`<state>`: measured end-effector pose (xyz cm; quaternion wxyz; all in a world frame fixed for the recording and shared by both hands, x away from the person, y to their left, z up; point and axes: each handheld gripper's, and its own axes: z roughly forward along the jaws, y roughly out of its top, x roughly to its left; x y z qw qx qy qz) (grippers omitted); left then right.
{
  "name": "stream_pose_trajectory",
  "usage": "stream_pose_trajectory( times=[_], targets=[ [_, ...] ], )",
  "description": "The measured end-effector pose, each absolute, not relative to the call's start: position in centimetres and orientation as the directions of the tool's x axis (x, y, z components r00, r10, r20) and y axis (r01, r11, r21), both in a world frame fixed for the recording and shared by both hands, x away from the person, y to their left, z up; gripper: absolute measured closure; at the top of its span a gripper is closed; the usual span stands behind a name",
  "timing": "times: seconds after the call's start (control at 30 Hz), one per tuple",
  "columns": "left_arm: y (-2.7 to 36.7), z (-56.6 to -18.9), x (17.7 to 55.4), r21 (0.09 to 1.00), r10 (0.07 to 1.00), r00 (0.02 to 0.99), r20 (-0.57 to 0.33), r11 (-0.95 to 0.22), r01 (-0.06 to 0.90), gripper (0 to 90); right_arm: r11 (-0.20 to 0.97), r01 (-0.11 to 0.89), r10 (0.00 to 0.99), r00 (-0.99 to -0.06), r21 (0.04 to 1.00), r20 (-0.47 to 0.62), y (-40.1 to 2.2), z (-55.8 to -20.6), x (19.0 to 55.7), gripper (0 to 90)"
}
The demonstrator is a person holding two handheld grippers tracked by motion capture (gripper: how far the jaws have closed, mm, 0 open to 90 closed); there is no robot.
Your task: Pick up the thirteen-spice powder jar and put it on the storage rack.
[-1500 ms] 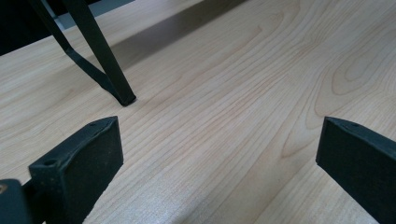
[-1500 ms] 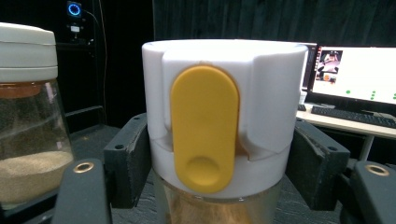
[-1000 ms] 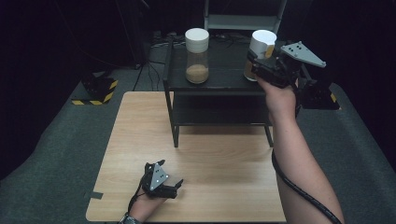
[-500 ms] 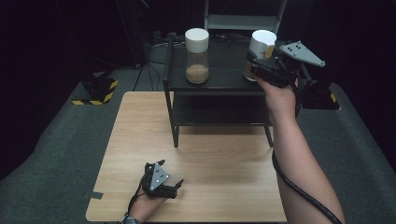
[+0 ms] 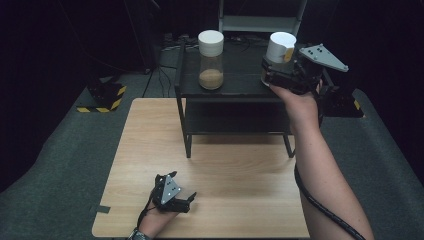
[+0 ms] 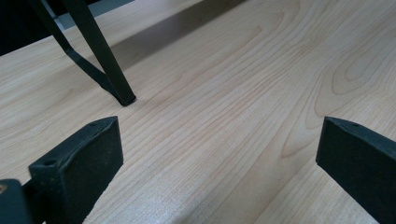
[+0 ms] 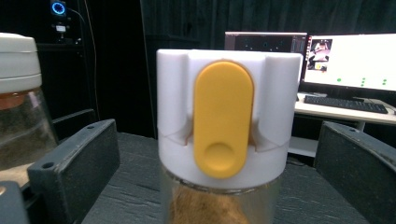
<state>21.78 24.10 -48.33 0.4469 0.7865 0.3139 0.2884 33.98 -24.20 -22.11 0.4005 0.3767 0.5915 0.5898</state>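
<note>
Dark room, wooden table (image 5: 150, 150) mid-frame, black shelf rack (image 5: 235, 87) standing at its far edge. We have two jars on the rack top: a plain-lidded jar (image 5: 211, 59) upper centre, and the yellow-latch jar (image 5: 276, 57) upper right, upright on the shelf. Our right gripper (image 5: 270, 75) sits level at that jar; its jaws have just been opening and now stand wide either side of the lid (image 7: 227, 119), clear gaps, nothing gripped. Looks like a release after placing. Our left gripper (image 5: 186, 199) rests low in the lower centre of the high view, parked out of the way, jaws spread over bare wood, empty.
</note>
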Motion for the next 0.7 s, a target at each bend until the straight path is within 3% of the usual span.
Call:
stream_pose_trajectory(
  times=[0.7],
  targets=[
    [23.9, -48.3, 21.7, 0.879, 0.753, 0.631, 0.184, -0.413, 0.237, 0.9, 0.006, -0.056, 0.909, -0.415, 0.998, -0.029, -26.3, -23.6, 30.1, 0.0]
  ],
)
